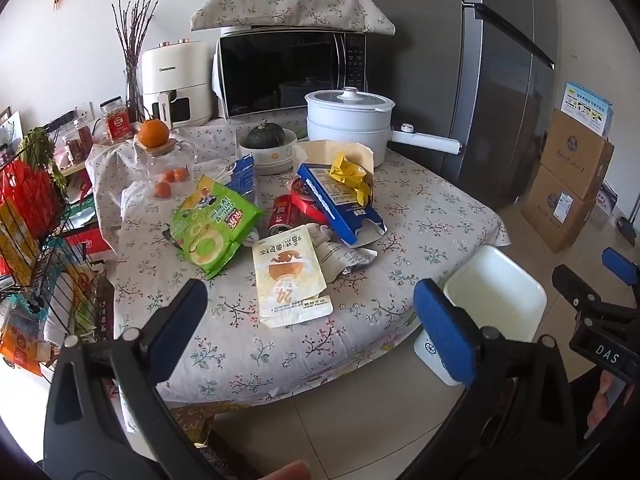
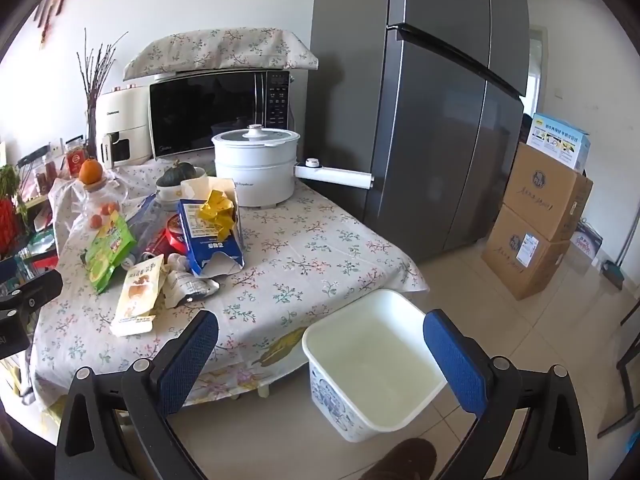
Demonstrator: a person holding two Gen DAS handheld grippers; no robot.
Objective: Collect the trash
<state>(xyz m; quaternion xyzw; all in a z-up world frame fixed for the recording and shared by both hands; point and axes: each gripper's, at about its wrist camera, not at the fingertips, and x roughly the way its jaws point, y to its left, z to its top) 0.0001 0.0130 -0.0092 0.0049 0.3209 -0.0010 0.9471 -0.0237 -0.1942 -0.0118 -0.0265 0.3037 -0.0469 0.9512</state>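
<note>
Surface (image 1: 420, 216) draped in a flower-print cloth. Lay scattered near its middle: a green snack bag (image 1: 208, 228), a pale yellow pouch (image 1: 290, 280), a crumpled white wrapper (image 1: 348, 258), a red can (image 1: 282, 214) on its side, an opened blue box (image 1: 340, 204) with yellow wrappers (image 1: 352, 174) on top. Stood farther back: a white pot (image 1: 348, 120), a bowl (image 1: 276, 158), a microwave (image 1: 292, 72). Rested on the tiled floor (image 2: 500, 320) just beside the surface's corner: a white bin (image 2: 372, 364); well apart, stacked cardboard boxes (image 2: 536, 220).
</note>
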